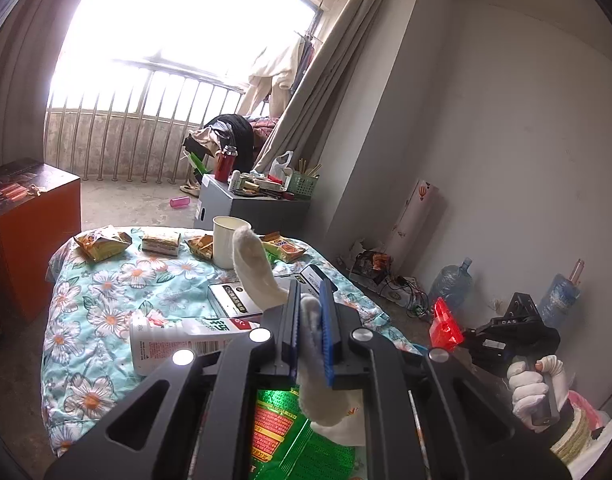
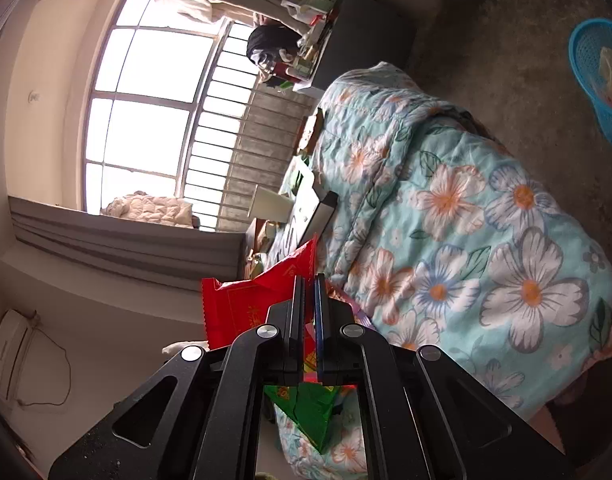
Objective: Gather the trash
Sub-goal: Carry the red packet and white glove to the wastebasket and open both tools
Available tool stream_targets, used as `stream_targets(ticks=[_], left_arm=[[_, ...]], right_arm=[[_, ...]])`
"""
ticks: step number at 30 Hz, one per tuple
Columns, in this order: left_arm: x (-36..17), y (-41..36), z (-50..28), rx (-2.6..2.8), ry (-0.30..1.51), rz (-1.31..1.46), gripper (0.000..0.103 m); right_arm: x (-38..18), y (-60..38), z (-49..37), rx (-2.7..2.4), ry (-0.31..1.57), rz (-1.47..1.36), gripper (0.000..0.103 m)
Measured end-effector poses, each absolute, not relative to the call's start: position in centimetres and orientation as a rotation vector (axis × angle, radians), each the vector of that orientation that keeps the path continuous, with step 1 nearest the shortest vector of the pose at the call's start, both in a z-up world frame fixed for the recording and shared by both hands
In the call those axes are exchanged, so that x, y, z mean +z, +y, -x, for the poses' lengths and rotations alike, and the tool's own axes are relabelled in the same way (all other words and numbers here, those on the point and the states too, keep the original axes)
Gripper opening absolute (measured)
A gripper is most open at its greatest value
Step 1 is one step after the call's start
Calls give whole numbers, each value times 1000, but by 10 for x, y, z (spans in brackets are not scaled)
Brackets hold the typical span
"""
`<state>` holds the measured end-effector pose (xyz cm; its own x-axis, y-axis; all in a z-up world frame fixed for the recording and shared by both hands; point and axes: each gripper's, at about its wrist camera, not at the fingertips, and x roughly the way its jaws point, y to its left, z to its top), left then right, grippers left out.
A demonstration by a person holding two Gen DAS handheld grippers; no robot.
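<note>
My left gripper is shut on a white fuzzy sock-like cloth, which sticks up past the fingertips and hangs below them. Under it lies a green snack wrapper. On the floral-covered table lie yellow snack wrappers, a paper cup, a white bottle on its side and a flat box. My right gripper is shut on a red wrapper; the left wrist view shows that red wrapper at the right, held by a gloved hand. A green wrapper lies beneath it.
A blue plastic basket holding some wrappers stands on the floor beyond the table. An orange box stands to the left, and a grey cabinet with clutter stands behind the table. Water jugs and cables line the right wall.
</note>
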<state>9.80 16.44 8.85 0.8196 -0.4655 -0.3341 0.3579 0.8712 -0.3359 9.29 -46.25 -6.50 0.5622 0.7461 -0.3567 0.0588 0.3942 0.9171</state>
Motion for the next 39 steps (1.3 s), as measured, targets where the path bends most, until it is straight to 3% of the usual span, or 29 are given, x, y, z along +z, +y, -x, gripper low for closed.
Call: stream_targets(ticks=[20, 32, 39], left_arm=[[121, 78, -102, -626, 399, 166, 9], [126, -43, -151, -843, 465, 76, 9], [115, -151, -183, -985, 570, -1, 9]], right_arm=[[-59, -519, -62, 562, 740, -1203, 3], [-73, -594, -40, 400, 626, -1267, 3], [-92, -661, -26, 183, 581, -1280, 3]])
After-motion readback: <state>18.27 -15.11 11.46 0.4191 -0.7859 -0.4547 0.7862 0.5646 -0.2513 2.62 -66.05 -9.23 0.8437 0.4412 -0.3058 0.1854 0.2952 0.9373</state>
